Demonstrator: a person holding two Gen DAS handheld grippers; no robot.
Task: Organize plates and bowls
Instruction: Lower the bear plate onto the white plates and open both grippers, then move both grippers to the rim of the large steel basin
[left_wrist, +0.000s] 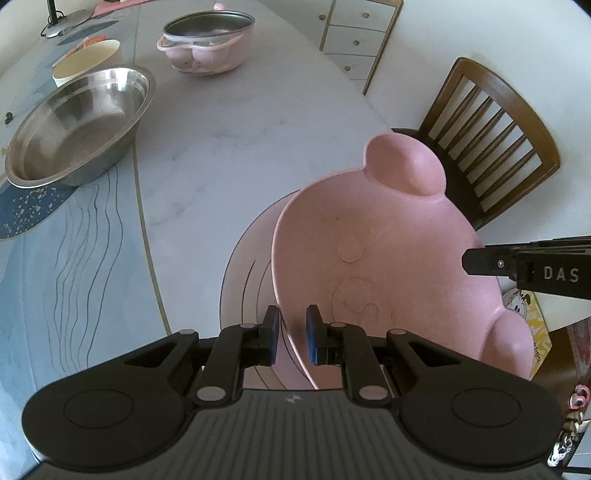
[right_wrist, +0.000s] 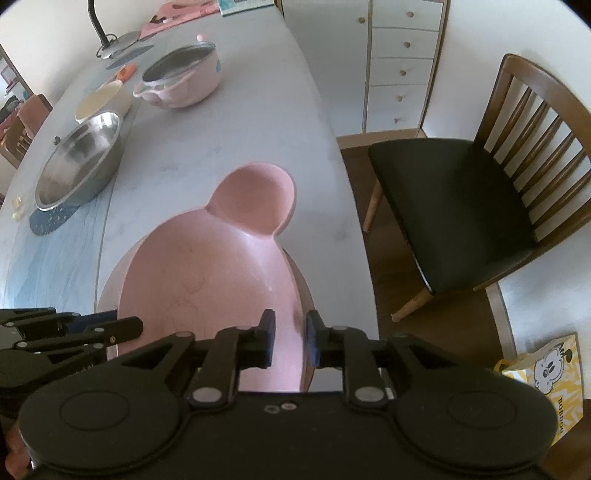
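Pink plate: I see a pink bear-shaped plate (left_wrist: 376, 258) with round ears, tilted, at the near edge of the table (left_wrist: 229, 147). It sits above a second pink plate (left_wrist: 247, 273), of which only the left part shows under it.

Left gripper: my left gripper (left_wrist: 292, 334) has its fingers narrow around the left rim of the bear-shaped plate. The rim passes between the two blue pads (left_wrist: 313, 332), and I read this as a pinch on the rim.

Right gripper: my right gripper (right_wrist: 289, 341) is at the near right rim of the same plate. The pads stand a little apart and the plate surface shows in the gap; I do not see them pressing on it.

Steel bowl: a wide steel bowl (left_wrist: 81, 125) stands far left on a blue mat (left_wrist: 26, 214).

Cream bowl: a cream bowl (left_wrist: 88, 61) is just behind the steel one.

Pink pot: a pink pot (left_wrist: 207, 40) with a glass lid is further back on the table.

Around: a wooden chair (right_wrist: 465, 206) with a black seat is right of the table, a white drawer unit (right_wrist: 402, 62) behind it, and a yellow bag (right_wrist: 550, 376) on the floor.
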